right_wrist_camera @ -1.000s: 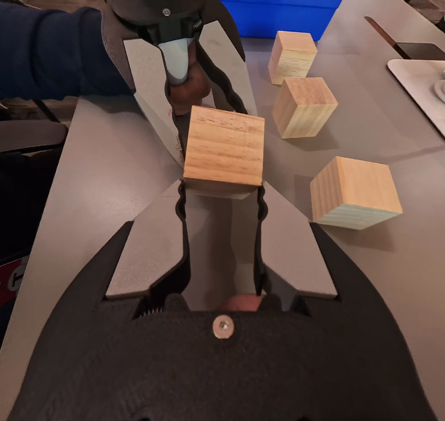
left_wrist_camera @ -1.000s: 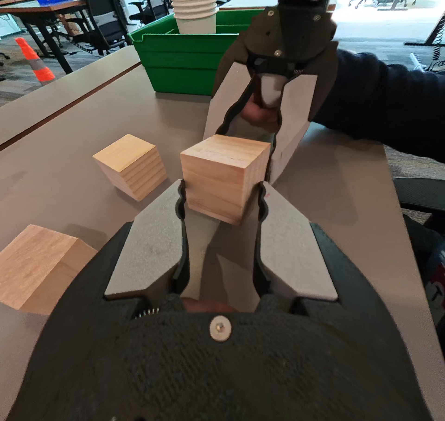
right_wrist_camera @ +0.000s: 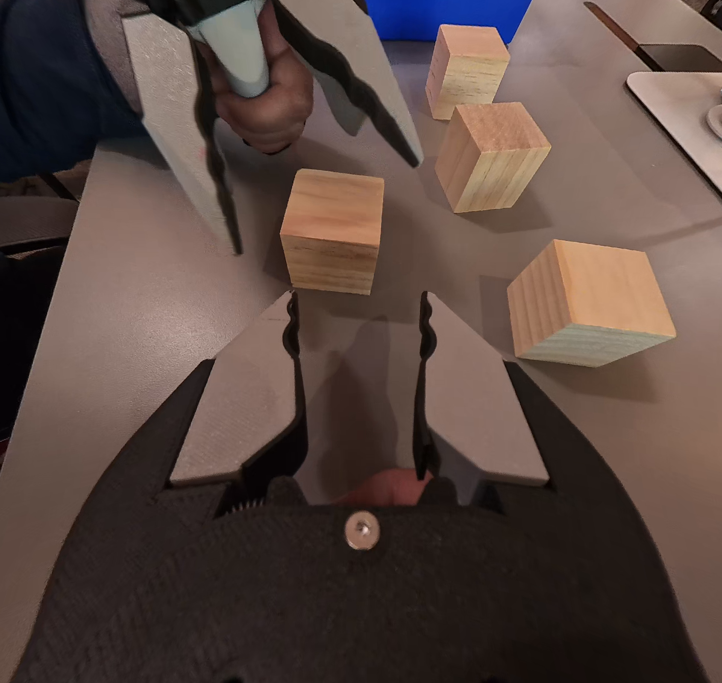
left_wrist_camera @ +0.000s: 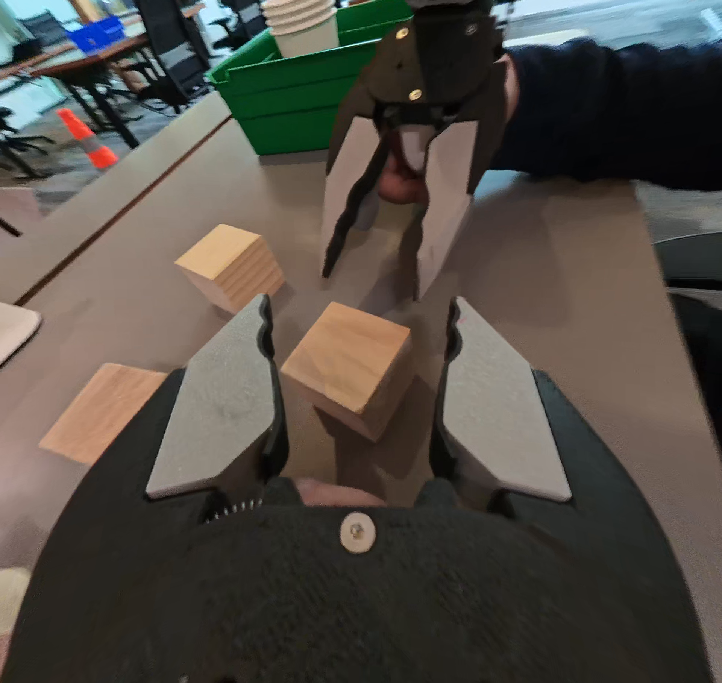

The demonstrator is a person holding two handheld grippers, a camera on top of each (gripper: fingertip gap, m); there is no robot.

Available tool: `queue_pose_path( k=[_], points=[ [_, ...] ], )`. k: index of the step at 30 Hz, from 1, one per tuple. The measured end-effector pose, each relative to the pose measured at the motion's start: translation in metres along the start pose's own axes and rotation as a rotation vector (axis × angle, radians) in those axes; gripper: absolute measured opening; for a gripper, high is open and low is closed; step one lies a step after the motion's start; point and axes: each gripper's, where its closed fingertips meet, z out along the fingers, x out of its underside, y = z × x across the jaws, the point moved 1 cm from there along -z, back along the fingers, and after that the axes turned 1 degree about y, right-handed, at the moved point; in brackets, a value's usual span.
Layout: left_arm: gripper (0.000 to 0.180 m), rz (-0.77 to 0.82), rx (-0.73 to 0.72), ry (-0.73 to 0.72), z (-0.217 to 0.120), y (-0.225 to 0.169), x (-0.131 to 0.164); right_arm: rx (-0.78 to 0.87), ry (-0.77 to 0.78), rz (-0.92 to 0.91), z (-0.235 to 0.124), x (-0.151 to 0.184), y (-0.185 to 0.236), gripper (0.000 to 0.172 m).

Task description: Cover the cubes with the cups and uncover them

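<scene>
A pale wooden cube point(right_wrist_camera: 332, 230) rests on the grey table point(right_wrist_camera: 156, 312), just beyond the tips of the right gripper point(right_wrist_camera: 357, 299), whose spread fingers touch nothing. Left of that cube and above it the left gripper point(right_wrist_camera: 324, 203) hangs with its jaws wide apart. Right of the cube lie three more wooden cubes: one near point(right_wrist_camera: 590, 304), one farther point(right_wrist_camera: 492, 156), one farthest point(right_wrist_camera: 467, 70) before a blue plastic bin point(right_wrist_camera: 449, 0).

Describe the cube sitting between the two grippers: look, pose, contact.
The cube is a pale, unpainted wooden block with visible grain, square-edged and sitting flat on the grey table. It lies between the left gripper and the right gripper; both are open and neither touches it. In the left wrist view it sits turned, with gaps to the fingers. Three other cubes stand apart to one side.
</scene>
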Motion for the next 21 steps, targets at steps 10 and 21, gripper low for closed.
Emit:
queue_pose_path(
  k=[10,21],
  points=[
    [0.081,-0.232,0.147,0.146,-0.003,0.003,0.032,-0.001,-0.034,-0.046,-0.001,-0.007,0.006,0.056],
    [0.065,-0.134,0.173,0.353,0.012,-0.014,0.056,-0.089,-0.104,0.021,-0.002,-0.019,0.017,0.058]
  ],
)
